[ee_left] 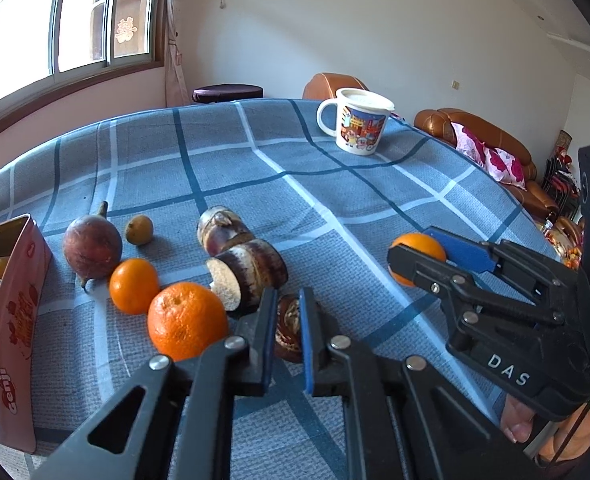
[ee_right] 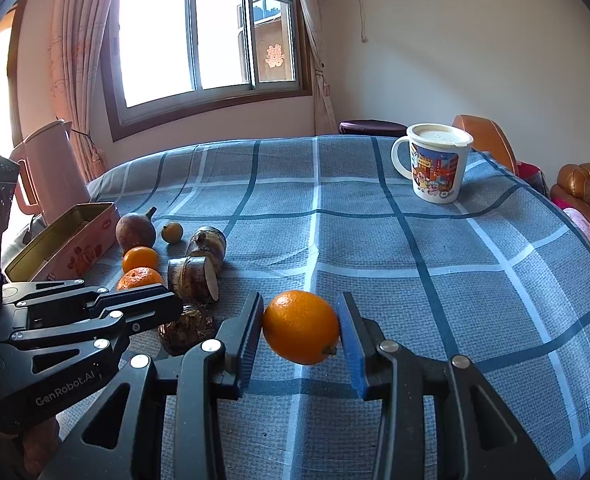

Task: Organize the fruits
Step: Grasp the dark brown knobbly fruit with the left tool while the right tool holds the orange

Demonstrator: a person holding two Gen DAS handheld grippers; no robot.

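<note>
Right claw (ee_right: pixel 301 330) grips orange (ee_right: pixel 301 327), stem end lower right.

Daylit window (ee_right: pixel 207 40) with pink curtains (ee_right: pixel 75 64) ahead-left of the right gripper. Cream walls (ee_left: pixel 375 32); brown leather sofa (ee_left: pixel 491 140) far right.

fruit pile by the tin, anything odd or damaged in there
One piece is cut: the brown-skinned chunk beside the big orange shows a pale sliced face, unlike the whole fruits around it. Another orange sits apart, between the right hand-held gripper's pads.
</note>
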